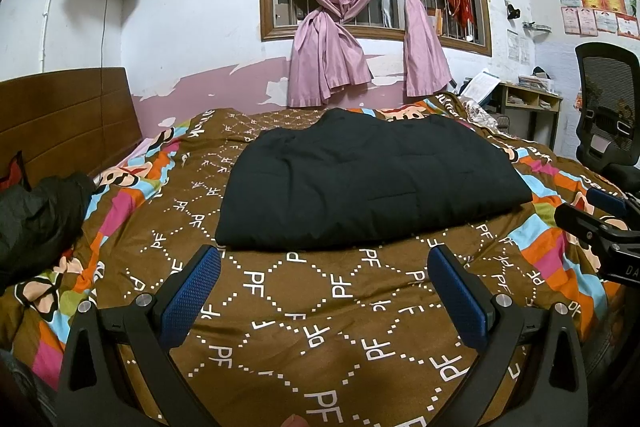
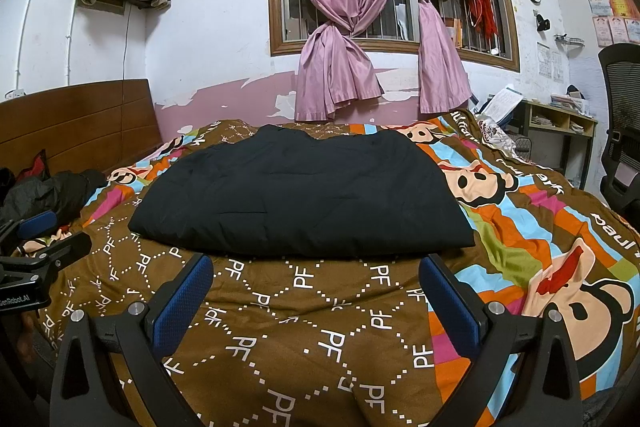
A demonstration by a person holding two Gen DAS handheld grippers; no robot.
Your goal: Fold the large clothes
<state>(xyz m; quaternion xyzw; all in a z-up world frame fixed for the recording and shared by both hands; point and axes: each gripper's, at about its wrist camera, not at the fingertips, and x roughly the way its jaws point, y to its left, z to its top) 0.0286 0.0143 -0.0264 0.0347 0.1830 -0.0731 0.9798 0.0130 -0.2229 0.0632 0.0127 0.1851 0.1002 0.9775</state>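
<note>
A large black garment (image 1: 368, 179) lies folded into a flat block on the patterned brown bedspread (image 1: 320, 307); it also shows in the right wrist view (image 2: 300, 191). My left gripper (image 1: 324, 259) is open and empty, its blue pads just short of the garment's near edge. My right gripper (image 2: 316, 267) is open and empty, also just short of the near edge. The right gripper shows at the right edge of the left wrist view (image 1: 600, 223), and the left gripper at the left edge of the right wrist view (image 2: 44, 239).
A second dark crumpled garment (image 1: 36, 219) lies at the bed's left by the wooden headboard (image 1: 68, 119). An office chair (image 1: 608, 123) and a desk (image 1: 528, 103) stand to the right. Pink curtains (image 1: 360, 7) hang at the window behind.
</note>
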